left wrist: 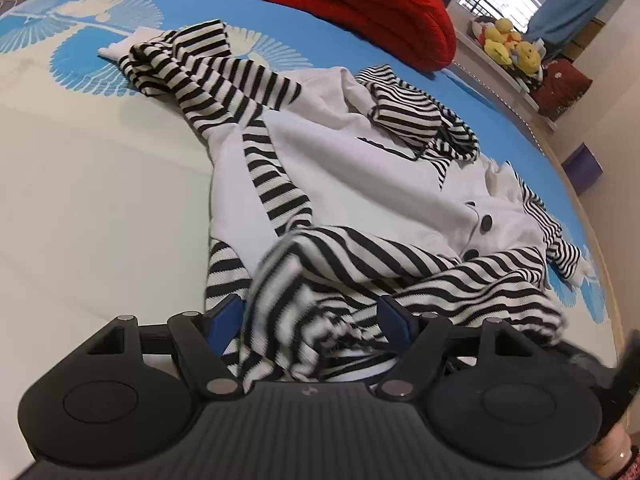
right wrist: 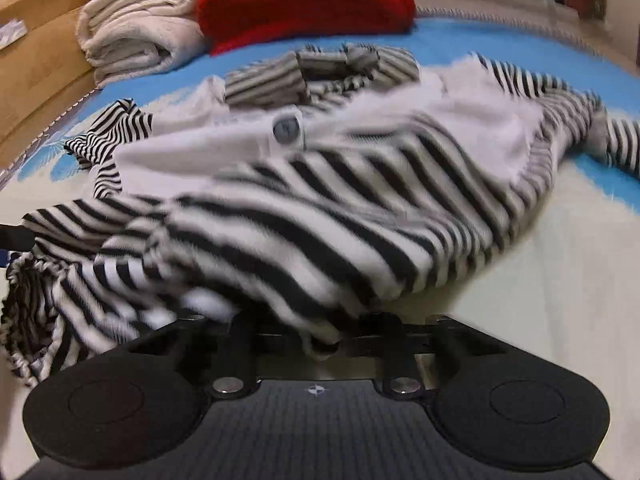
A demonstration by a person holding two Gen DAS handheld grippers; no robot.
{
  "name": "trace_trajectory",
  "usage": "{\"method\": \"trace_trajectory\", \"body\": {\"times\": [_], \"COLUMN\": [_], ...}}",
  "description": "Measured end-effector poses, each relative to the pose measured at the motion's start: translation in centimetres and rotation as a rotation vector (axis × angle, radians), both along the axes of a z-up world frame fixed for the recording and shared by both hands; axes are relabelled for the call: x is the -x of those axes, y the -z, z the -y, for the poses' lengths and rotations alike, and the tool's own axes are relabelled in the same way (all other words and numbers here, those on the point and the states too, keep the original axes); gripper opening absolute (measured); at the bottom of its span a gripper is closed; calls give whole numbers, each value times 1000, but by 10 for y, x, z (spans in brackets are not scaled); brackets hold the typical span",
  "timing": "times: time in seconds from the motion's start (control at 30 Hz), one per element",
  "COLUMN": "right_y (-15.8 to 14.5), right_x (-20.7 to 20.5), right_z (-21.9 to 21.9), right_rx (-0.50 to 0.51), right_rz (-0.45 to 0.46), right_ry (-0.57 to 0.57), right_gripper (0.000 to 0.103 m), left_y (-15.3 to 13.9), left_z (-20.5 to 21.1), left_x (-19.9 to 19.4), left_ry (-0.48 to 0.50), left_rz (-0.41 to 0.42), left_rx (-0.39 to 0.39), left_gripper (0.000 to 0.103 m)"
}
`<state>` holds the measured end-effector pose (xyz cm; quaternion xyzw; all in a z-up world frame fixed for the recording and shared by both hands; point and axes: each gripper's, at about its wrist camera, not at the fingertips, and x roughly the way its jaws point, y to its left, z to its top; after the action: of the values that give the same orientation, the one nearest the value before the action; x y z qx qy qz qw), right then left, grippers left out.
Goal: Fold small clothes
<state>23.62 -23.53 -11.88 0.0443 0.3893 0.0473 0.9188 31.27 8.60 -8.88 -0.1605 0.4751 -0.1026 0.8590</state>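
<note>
My left tongs [left wrist: 316,316] stand spread wide, blue pads on either side of a bunched striped hem that lies loose between them; neither pad presses on it.

My right tongs [right wrist: 320,332]: tips buried under striped cloth, so I cannot tell from this view whether they pinch it or merely sit beneath it. Picture blurred here.

The garment [left wrist: 360,184] is a small white top with black-and-white striped sleeves and hem and dark buttons [left wrist: 486,222]. It lies crumpled on the bed [left wrist: 80,200], on the cream part of the cover, its far end reaching the blue part. Long axis, in the left wrist view, runs from my tongs away toward the upper left. One striped sleeve [left wrist: 208,76] stretches out at the far left end. Striped collar folds [left wrist: 420,120] sit heaped to the right of centre, another striped cuff trails off at the right edge.

Beyond it: a red knit [left wrist: 360,8] folded on the blue cover, and a rolled cream blanket [right wrist: 132,32] just beside it. Farthest, yellow plush toys [left wrist: 508,44] on a ledge.
</note>
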Motion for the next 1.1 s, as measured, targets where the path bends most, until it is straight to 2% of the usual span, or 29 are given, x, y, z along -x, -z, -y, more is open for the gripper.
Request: {"method": "trace_trajectory", "body": {"times": [0.07,0.17,0.2,0.3,0.37,0.4,0.43,0.47,0.5,0.53,0.6,0.67,0.77,0.9,1.0,1.03,1.1], "right_y": [-22,-78,-97,-150,-174,-178,-176,-167,-155,-140,-120,-116,-108,-67,-30,-22,-16], "right_x": [6,36,46,86,116,127,136,141,146,151,159,160,145,115,101,100,96], "right_z": [-3,14,20,38,41,39,38,38,39,41,47,64,101,138,154,153,147], "right_rx": [40,32,64,208,375,453,499,513,520,536,549,409,105,-128,-294,-322,-300], "right_rz": [69,137,134,100,99,82,31,-42,-106,-139,-145,-113,-59,-101,-175,-214,-255], "right_ry": [-12,-34,-41,-73,-110,-147,-189,-224,-242,-229,-194,-111,110,355,395,384,359], "right_gripper": [18,18,18,18,19,20,28,44,54,69,71,72,75,75,75,75,75], "left_y": [-1,-5,-5,-8,-11,-11,-12,-12,-12,-11,-11,-9,-2,12,23,26,32], "left_z": [-5,-13,-15,-17,-17,-15,-14,-13,-11,-9,-6,-1,9,28,45,51,59], "left_x": [0,2,3,9,15,17,20,22,24,27,33,37,33,23,19,18,16], "left_ry": [-14,-22,-25,-20,-12,-5,3,14,27,41,67,97,132,150,184,190,193], "left_rz": [3,13,14,19,29,29,27,24,20,17,14,8,-34,-115,-166,-174,-196], "left_rx": [2,11,14,27,25,25,27,30,34,38,49,61,105,140,148,139,151], "left_gripper": [79,79,79,79,79,79,81,82,83,83,84,84,84,84,84,85,87]}}
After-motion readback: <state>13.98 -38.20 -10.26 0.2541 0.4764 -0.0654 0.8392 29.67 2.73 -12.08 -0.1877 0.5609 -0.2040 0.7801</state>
